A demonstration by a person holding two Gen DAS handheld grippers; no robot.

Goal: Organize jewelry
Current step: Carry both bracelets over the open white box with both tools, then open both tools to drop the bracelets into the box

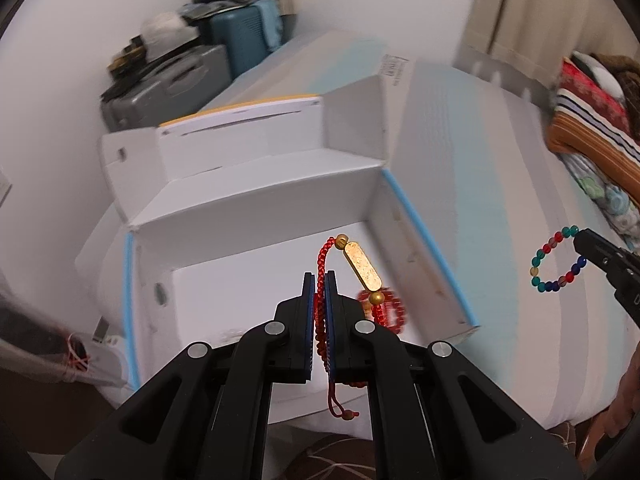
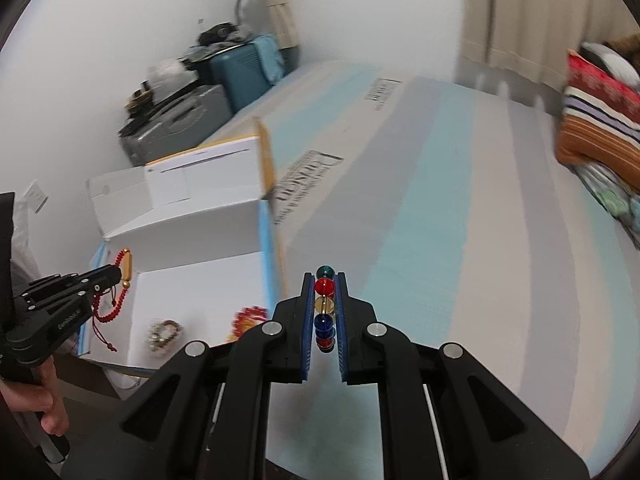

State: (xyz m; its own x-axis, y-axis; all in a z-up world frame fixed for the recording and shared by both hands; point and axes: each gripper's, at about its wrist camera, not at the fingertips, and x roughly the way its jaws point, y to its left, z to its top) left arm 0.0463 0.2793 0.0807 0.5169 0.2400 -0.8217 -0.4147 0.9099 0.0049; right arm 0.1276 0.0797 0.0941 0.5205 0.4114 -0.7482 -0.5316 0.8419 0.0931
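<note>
My left gripper (image 1: 321,280) is shut on a red braided cord bracelet (image 1: 320,312) with a gold bar charm (image 1: 363,266), hanging over the open white box (image 1: 256,208). From the right wrist view that left gripper (image 2: 116,274) and red cord bracelet (image 2: 114,308) hang above the box's left side. My right gripper (image 2: 325,280) is shut on a bracelet of coloured glass beads (image 2: 324,308), above the striped mattress beside the box. In the left wrist view this bead bracelet (image 1: 554,258) dangles from the right gripper (image 1: 578,242). A red bead bracelet (image 1: 390,312) lies inside the box.
On the box floor (image 2: 192,300) lie a pale bead bracelet (image 2: 164,334) and a red-orange one (image 2: 246,318). The box lid (image 1: 240,120) stands open behind. The box rests on a striped mattress (image 2: 440,220). Suitcases (image 2: 192,116) stand by the wall; folded blankets (image 2: 600,120) lie at right.
</note>
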